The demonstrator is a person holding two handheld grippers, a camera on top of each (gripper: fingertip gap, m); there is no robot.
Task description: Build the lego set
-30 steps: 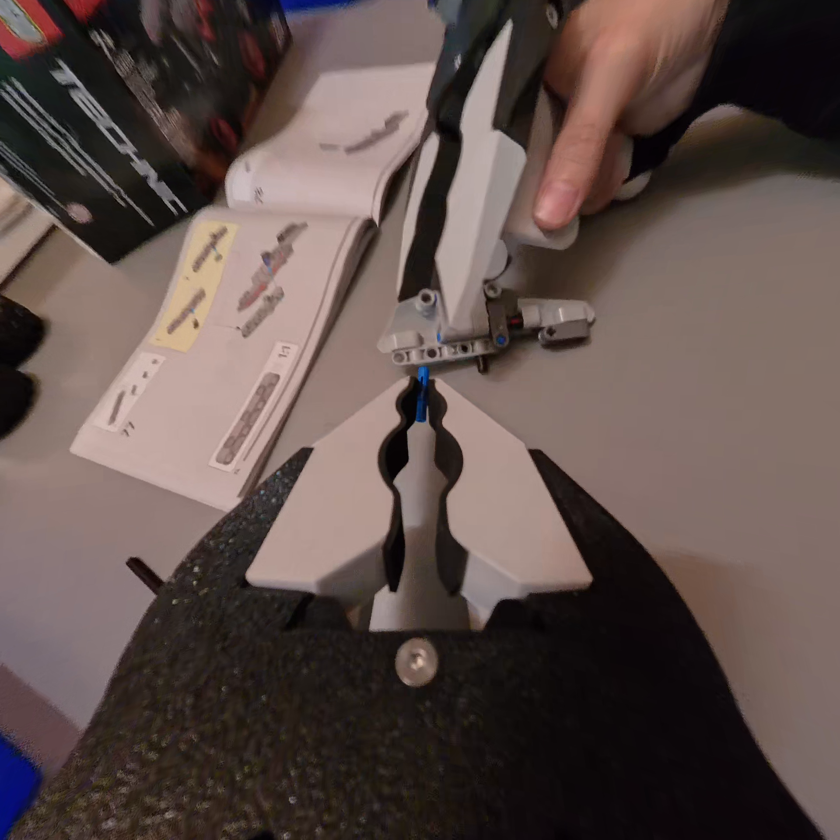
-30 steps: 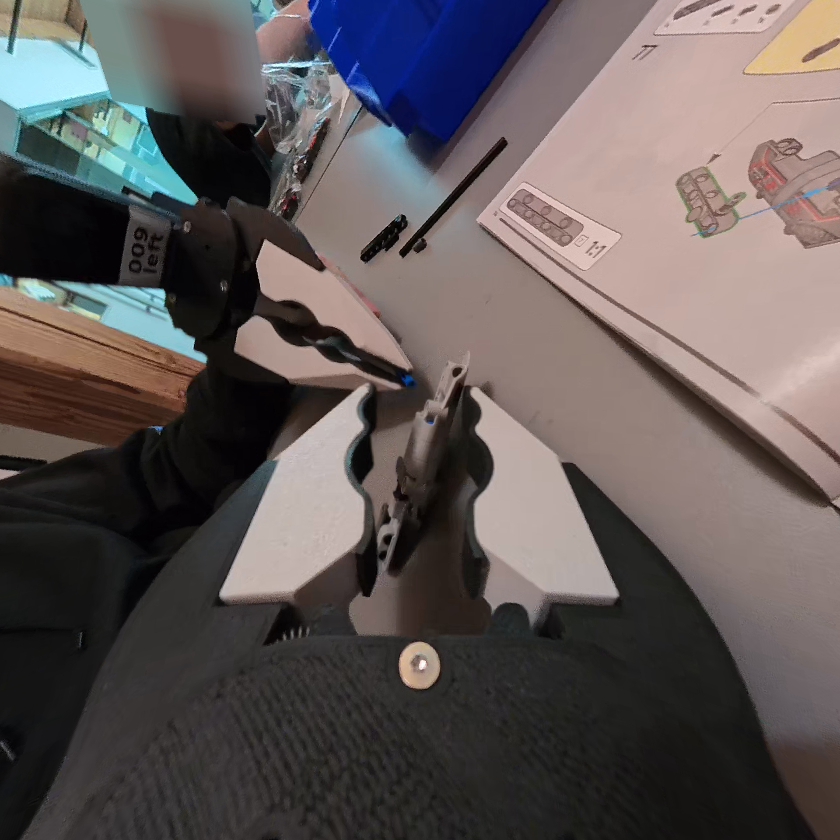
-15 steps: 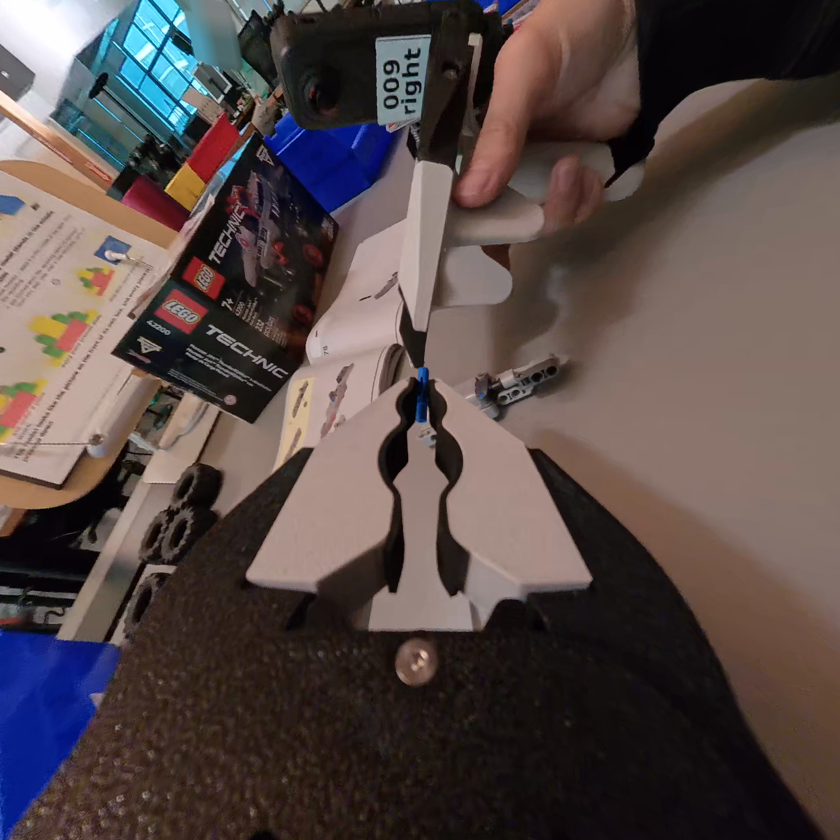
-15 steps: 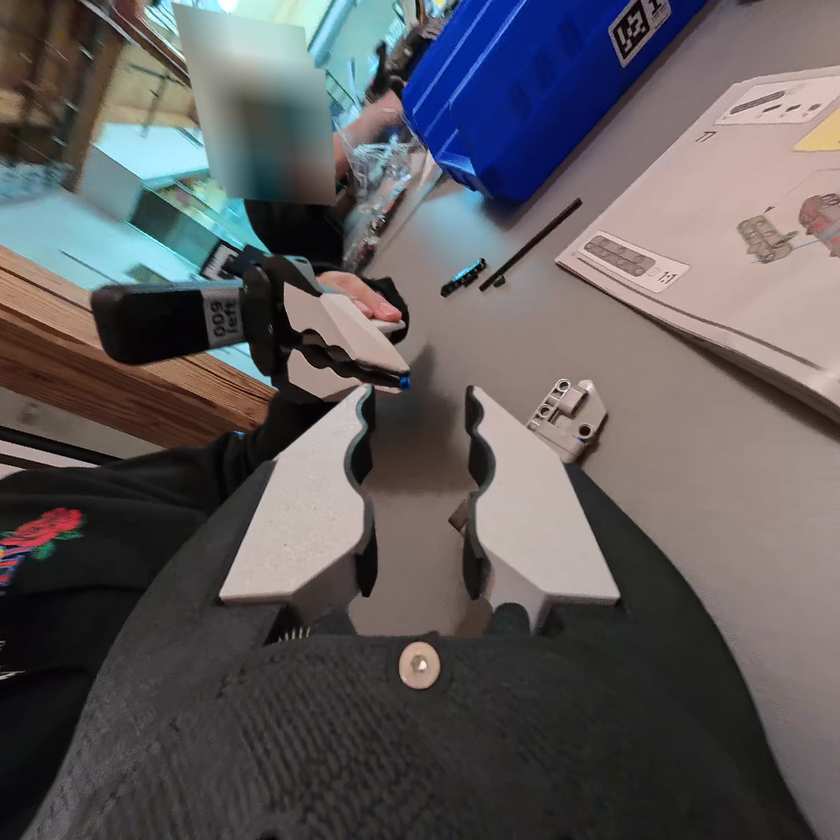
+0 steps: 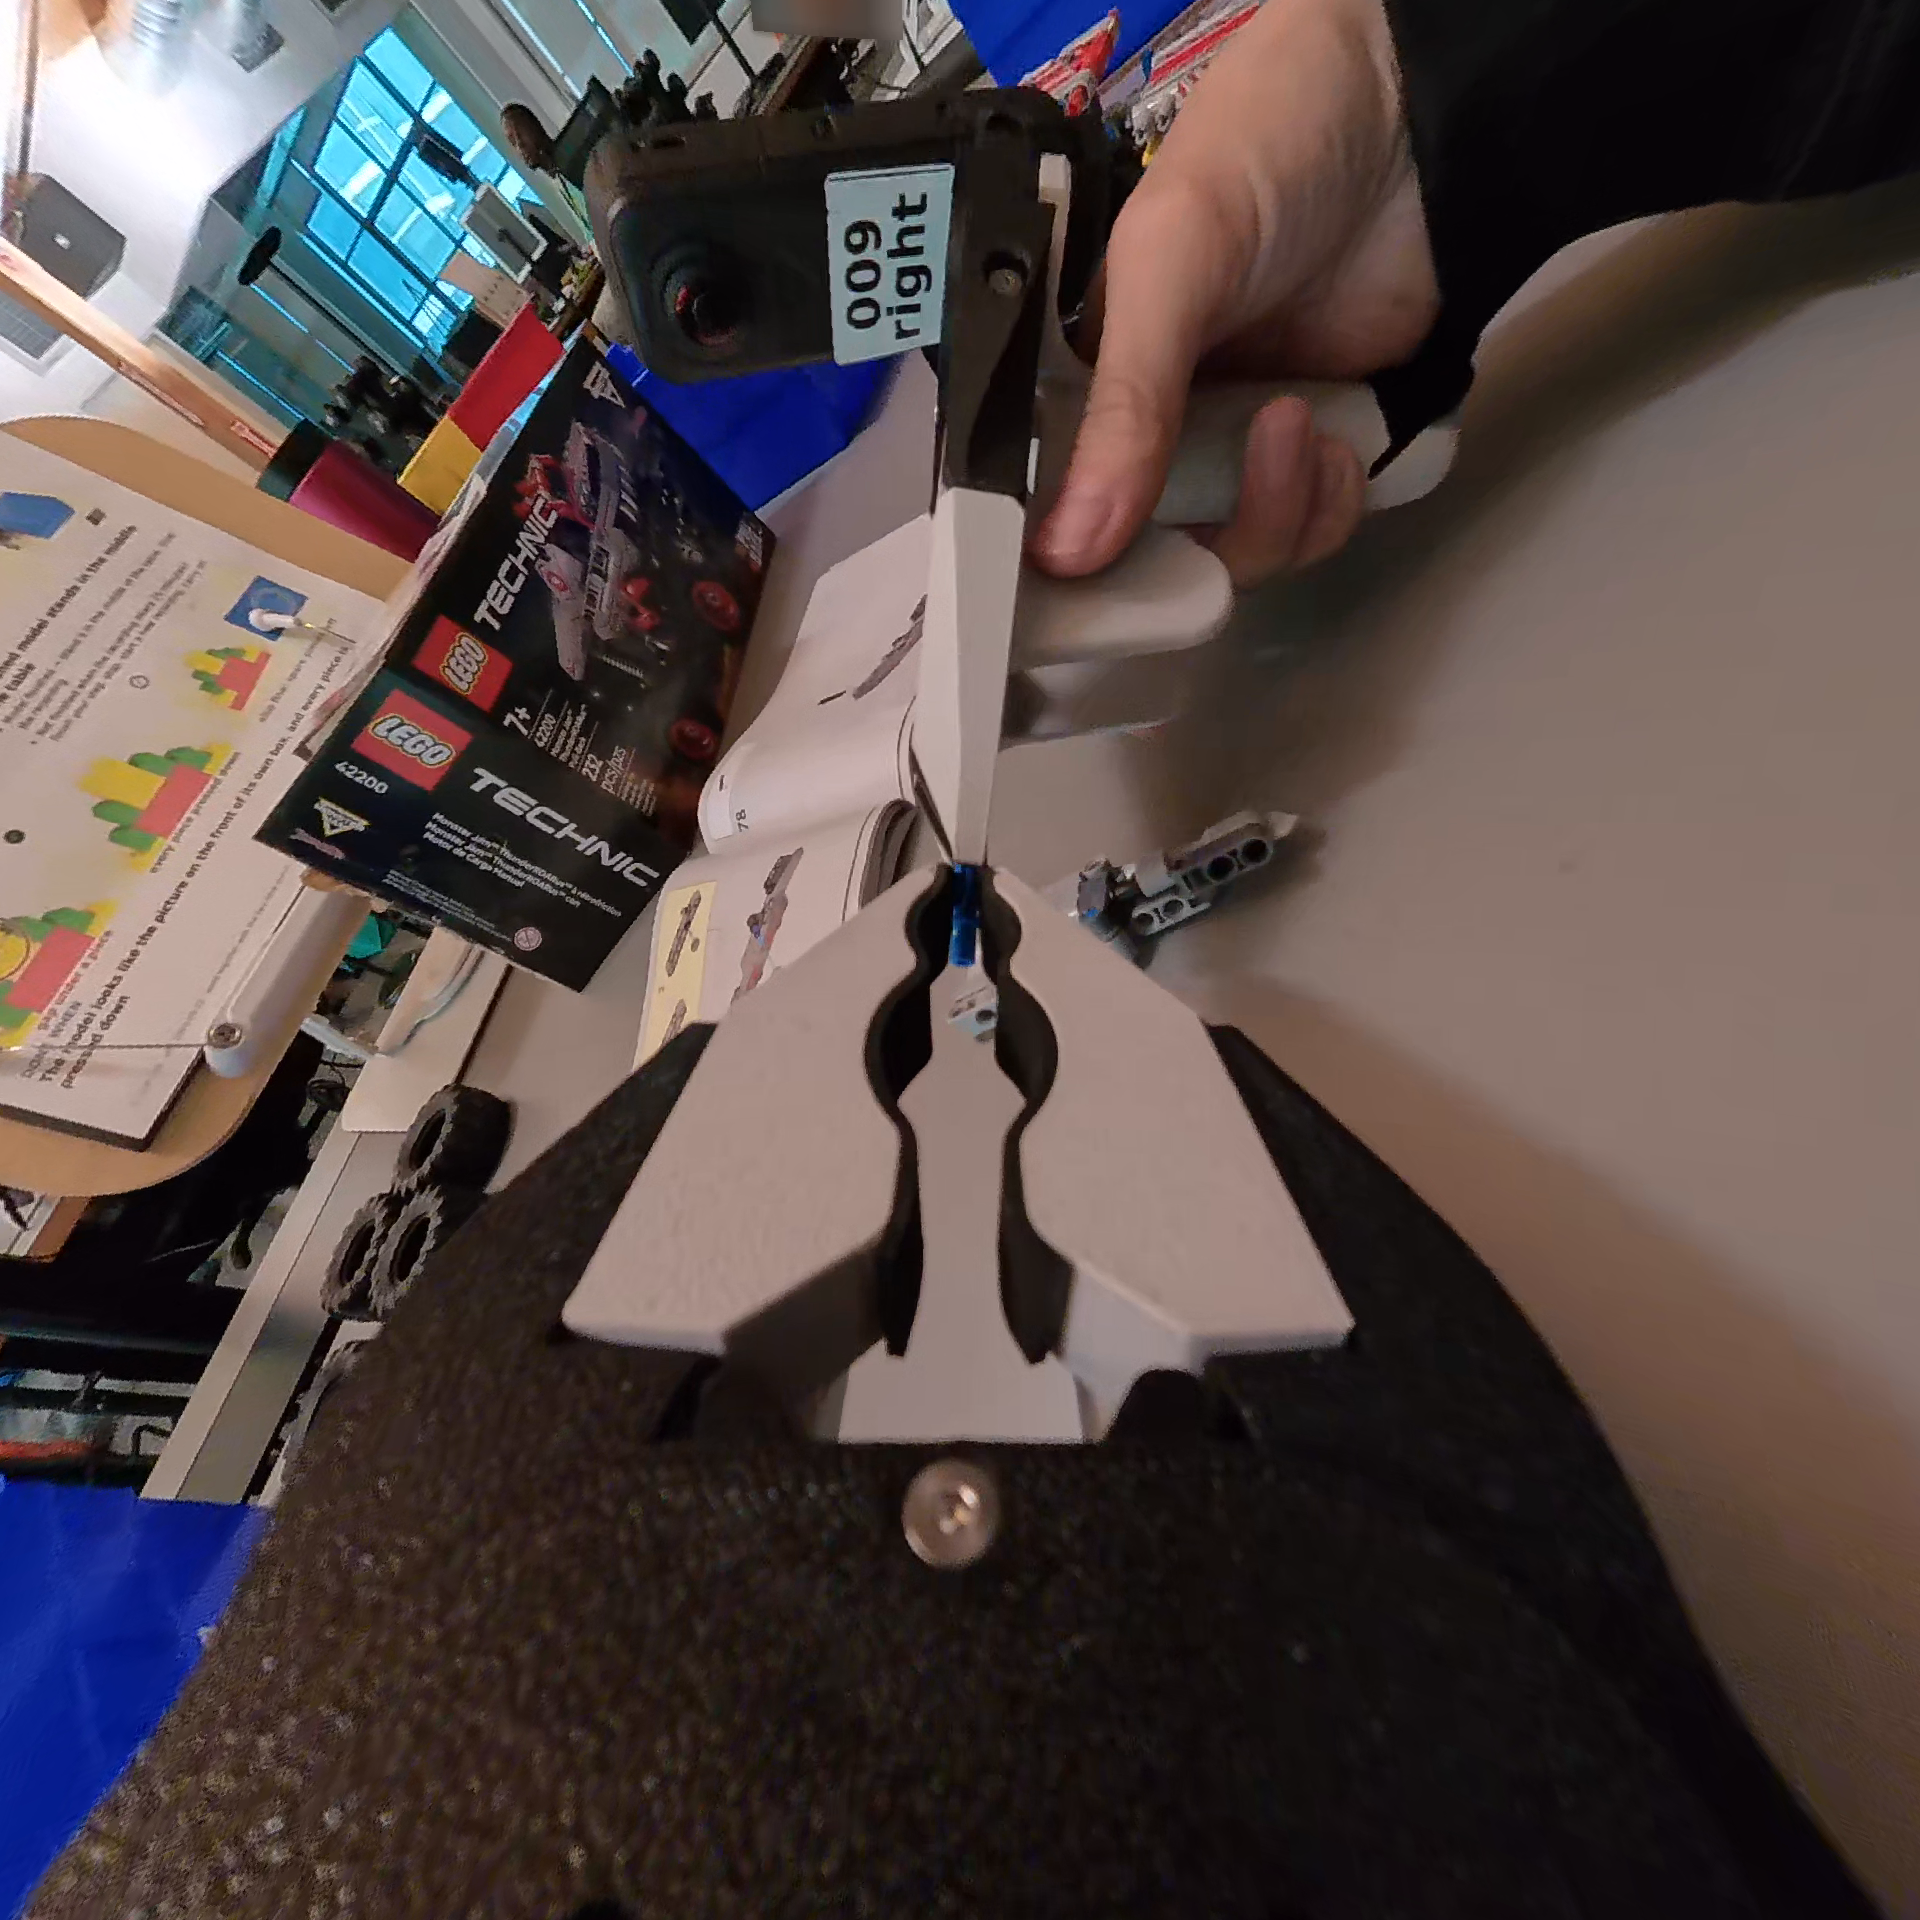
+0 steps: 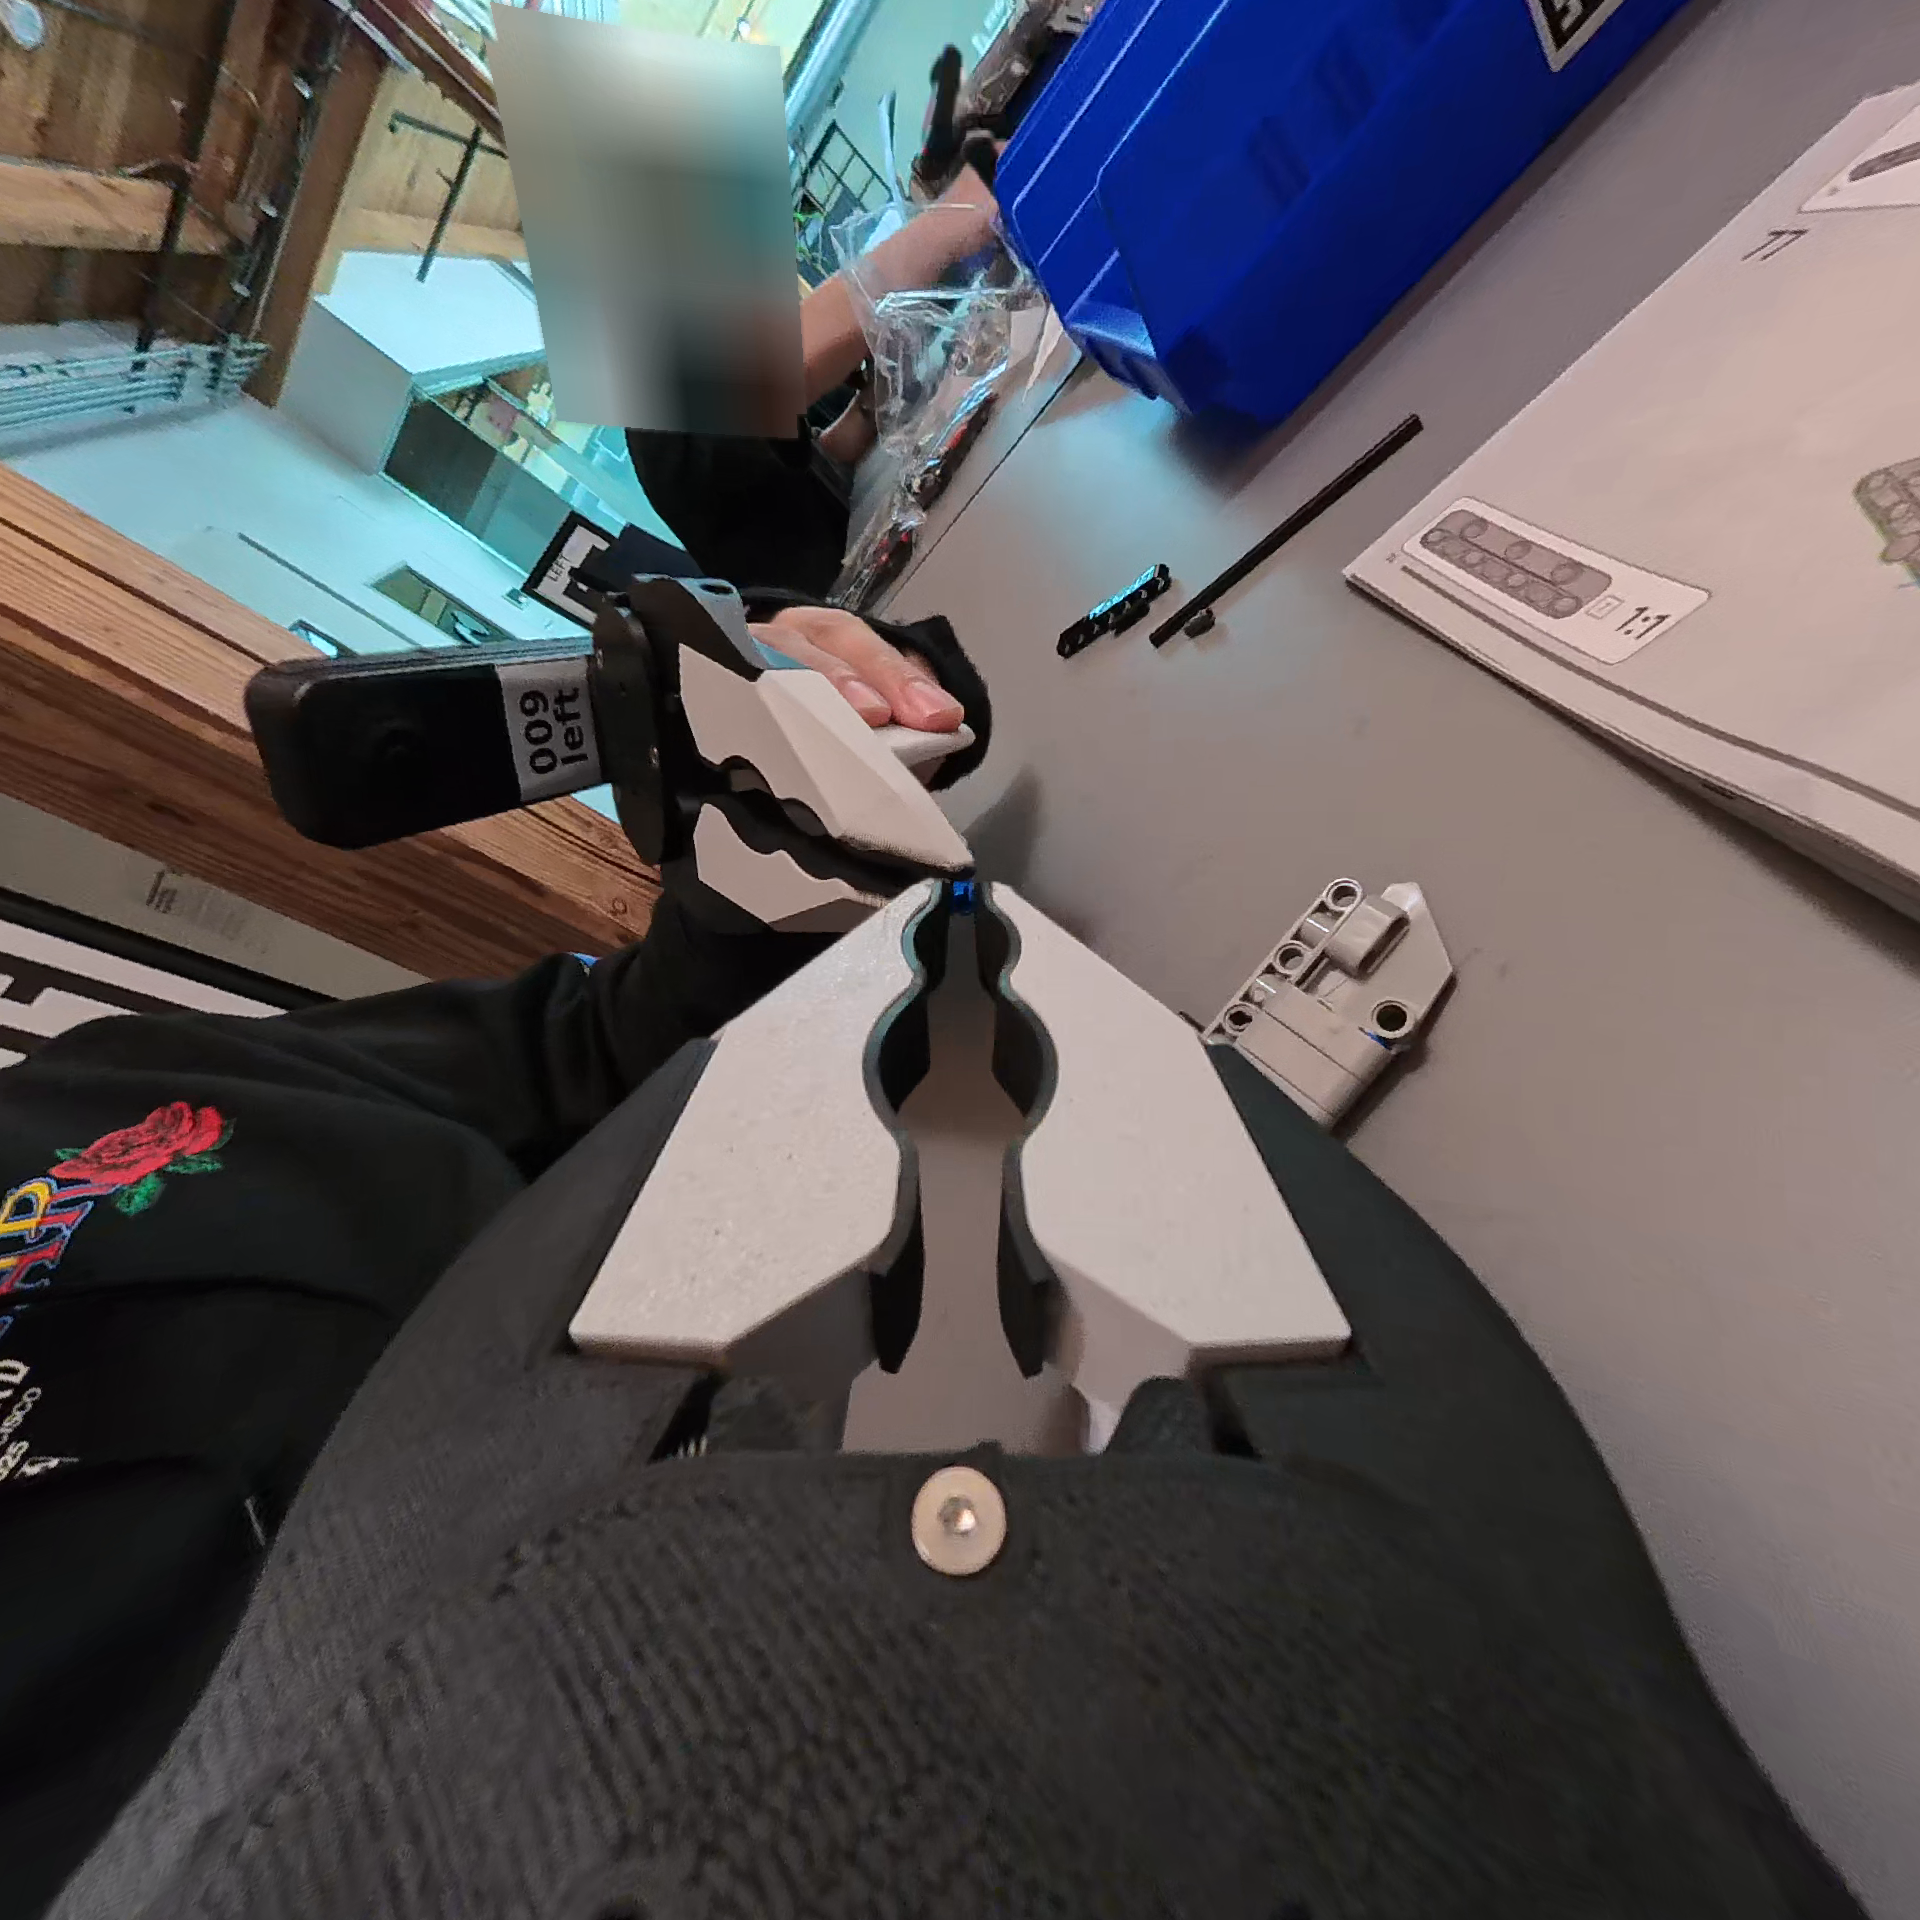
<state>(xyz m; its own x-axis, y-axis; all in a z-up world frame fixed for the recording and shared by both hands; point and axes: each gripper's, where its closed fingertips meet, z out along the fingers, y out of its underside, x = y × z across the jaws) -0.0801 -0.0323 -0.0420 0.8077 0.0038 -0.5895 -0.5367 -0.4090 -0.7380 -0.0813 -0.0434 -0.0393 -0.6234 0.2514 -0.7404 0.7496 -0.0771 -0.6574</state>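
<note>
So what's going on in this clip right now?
A person is building a Lego set with a hand-held tool in each hand. The left tool is shut on a small blue pin, and the right tool has closed on the same pin from the other side, so both tips meet above the grey table. The partly built grey assembly lies on the table beside them, ungripped. The open instruction booklet and a loose black axle lie beyond.

A grey table (image 6: 1558, 1143) fills the right; beyond its far edge, blue-tinted windows (image 5: 353, 156) glow with daylight; a thick wooden beam (image 6: 208, 748) crosses the left, timber posts (image 6: 312, 156) above.
</note>
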